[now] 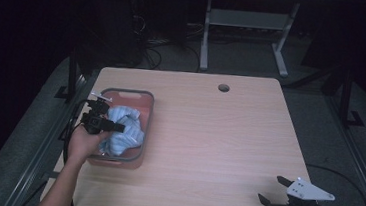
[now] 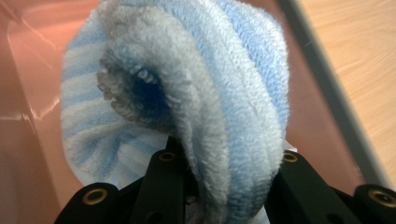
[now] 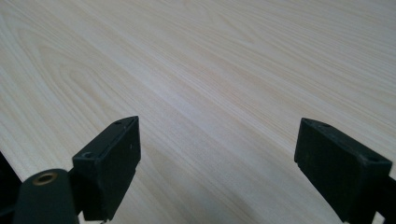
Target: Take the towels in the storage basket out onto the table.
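Left gripper [image 2: 224, 158] clamping bunched towel [image 2: 187, 88] over bin [image 2: 322, 88]

1. No text, label, brand, number or sign could be read in any view.
2. The blue-striped towel [image 2: 196, 93] bore stripes and no lettering.
3. The pink bin [image 1: 141, 99] at the left of the desk [image 1: 218, 136] was plain along its walls and grey rim.
4. The desk's wood-grain top was unmarked.
5. The grey plate on the right claw [image 1: 276, 189] showed small holes and no writing; it was too small to tell more.
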A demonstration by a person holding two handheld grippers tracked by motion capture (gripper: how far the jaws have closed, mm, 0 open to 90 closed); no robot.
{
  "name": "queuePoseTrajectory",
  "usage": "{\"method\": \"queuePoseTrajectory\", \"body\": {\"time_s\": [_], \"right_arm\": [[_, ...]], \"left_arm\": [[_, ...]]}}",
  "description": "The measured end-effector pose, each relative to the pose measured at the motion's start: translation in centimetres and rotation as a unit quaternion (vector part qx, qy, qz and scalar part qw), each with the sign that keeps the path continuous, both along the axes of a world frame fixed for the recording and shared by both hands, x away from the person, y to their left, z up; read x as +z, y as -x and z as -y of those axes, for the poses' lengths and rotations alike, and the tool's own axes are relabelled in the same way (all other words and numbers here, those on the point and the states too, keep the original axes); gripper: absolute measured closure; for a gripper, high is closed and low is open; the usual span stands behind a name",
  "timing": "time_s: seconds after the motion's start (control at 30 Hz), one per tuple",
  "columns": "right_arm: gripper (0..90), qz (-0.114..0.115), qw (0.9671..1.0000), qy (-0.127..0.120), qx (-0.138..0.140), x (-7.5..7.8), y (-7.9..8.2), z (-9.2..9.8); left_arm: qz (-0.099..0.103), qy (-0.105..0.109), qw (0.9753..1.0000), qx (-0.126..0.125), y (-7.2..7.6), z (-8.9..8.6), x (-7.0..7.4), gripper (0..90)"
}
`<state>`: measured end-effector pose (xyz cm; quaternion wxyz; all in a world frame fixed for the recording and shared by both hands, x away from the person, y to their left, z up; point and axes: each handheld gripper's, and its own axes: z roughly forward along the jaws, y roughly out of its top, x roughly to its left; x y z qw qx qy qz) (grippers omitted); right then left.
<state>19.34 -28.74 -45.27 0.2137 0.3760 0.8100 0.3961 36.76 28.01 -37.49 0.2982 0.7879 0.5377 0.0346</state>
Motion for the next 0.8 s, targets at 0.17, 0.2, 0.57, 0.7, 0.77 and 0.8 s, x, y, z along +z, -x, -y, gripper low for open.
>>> {"method": "queuePoseTrajectory", "body": {"time_s": [0.17,0.2,0.57,0.7,0.77,0.8], "right_arm": [[13.9,-0.004,1.0,0.004,0.004,-0.2,-0.1,0.1],[13.9,-0.003,1.0,0.004,0.004,-0.1,-0.1,0.1],[13.9,0.003,1.0,0.003,0.003,0.1,-0.1,0.1],[13.9,0.0,1.0,0.002,0.001,0.0,0.0,0.2],[13.9,0.003,1.0,0.005,0.004,0.0,0.0,0.2],[13.9,0.003,1.0,0.005,0.004,0.0,0.0,0.2]], "left_arm": [[0.012,0.012,0.9999,-0.002,0.4,-0.3,1.0,73.5],[0.014,0.018,0.9997,0.0,0.5,-0.4,1.3,73.5],[0.049,0.064,0.9966,0.017,1.2,-1.8,4.2,73.3],[0.055,0.07,0.9958,0.018,1.4,-1.9,5.0,73.3],[0.059,0.076,0.9952,0.02,1.5,-1.9,5.4,72.9],[0.062,0.083,0.9943,0.022,1.5,-1.9,5.6,72.9]]}}
